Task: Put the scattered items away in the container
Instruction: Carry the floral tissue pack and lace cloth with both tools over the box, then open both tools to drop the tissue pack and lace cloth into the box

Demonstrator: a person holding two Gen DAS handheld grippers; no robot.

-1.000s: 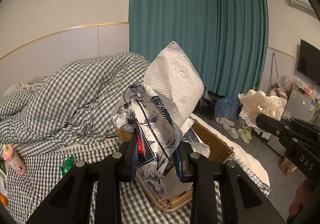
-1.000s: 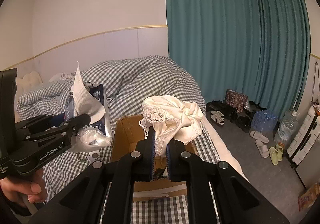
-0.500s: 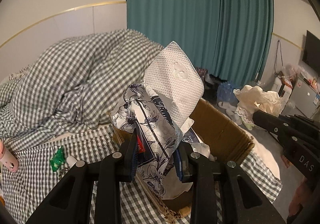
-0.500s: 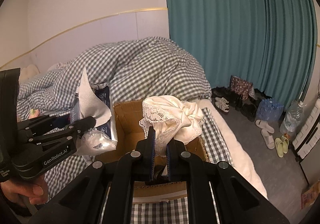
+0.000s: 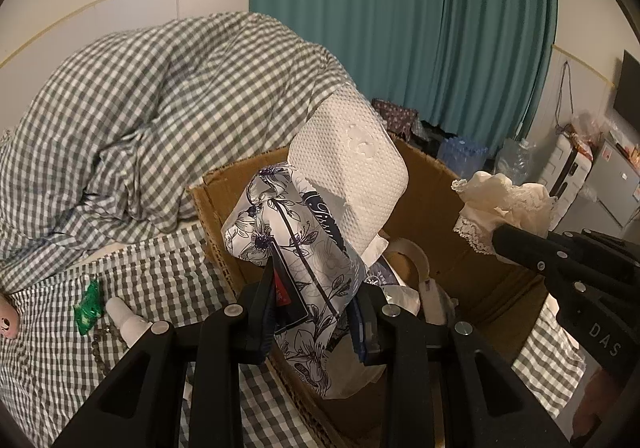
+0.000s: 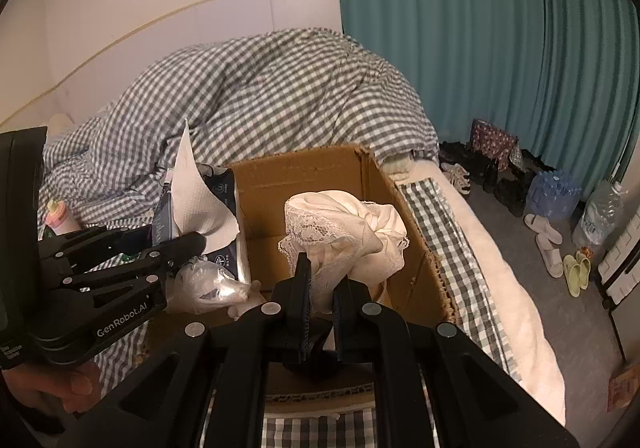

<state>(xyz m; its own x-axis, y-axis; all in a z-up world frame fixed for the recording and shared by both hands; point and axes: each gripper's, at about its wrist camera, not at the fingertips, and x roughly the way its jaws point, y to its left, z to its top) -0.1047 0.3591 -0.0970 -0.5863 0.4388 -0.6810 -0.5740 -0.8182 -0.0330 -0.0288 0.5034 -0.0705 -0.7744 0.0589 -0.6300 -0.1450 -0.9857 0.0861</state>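
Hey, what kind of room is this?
Most likely a bedroom: a bed with a rumpled grey-and-white checked duvet, floor-length teal curtains, and slippers and shoes on the floor.

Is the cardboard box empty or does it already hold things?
Not empty: inside the cardboard box, a tape roll and white packaging lie on its floor.

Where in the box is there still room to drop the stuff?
The cardboard box looks bare along its far wall and right side. Its near-left corner is crowded with a tape roll and plastic wrap.
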